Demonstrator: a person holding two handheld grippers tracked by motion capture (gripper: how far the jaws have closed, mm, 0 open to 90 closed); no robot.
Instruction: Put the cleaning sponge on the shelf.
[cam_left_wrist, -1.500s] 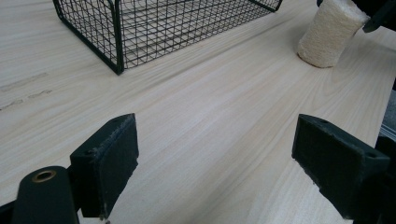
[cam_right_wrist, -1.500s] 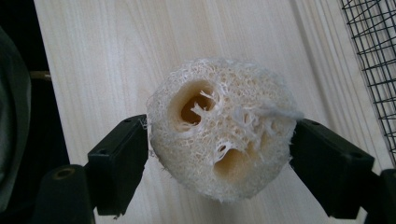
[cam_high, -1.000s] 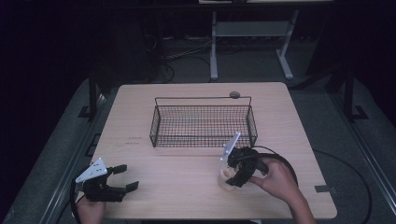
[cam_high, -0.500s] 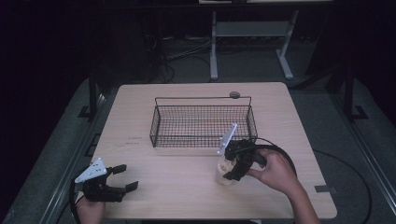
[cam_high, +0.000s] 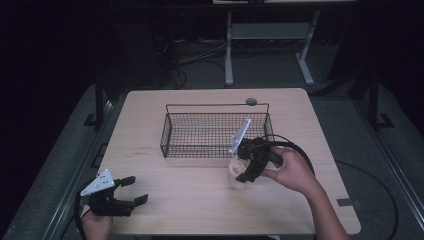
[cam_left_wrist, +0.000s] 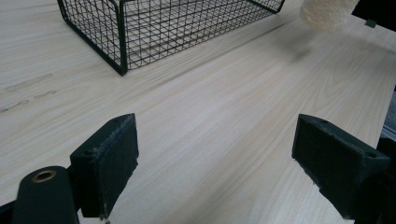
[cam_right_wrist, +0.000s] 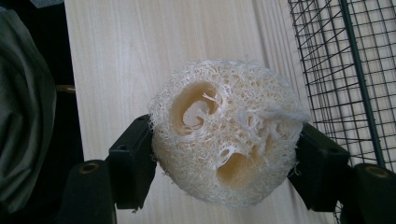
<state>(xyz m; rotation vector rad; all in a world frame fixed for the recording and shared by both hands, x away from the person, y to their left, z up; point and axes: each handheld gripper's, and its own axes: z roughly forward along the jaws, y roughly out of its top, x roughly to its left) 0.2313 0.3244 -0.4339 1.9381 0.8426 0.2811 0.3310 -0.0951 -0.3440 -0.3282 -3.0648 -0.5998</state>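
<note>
Between the right gripper's (cam_right_wrist: 224, 154) two black jaws sat a pale loofah sponge (cam_right_wrist: 224, 130), clamped at both sides with its hollow end facing the camera. It was held just beside the near right corner of the black wire basket (cam_high: 170, 135), low over the wooden table (cam_high: 200, 200); contact with the surface could not be confirmed. The basket appeared empty. At the near left corner, the left gripper (cam_high: 131, 190) rested with jaws wide and nothing between them. Judged status: pickup complete; if the basket is the destination, transfer and release remain outstanding.
</note>
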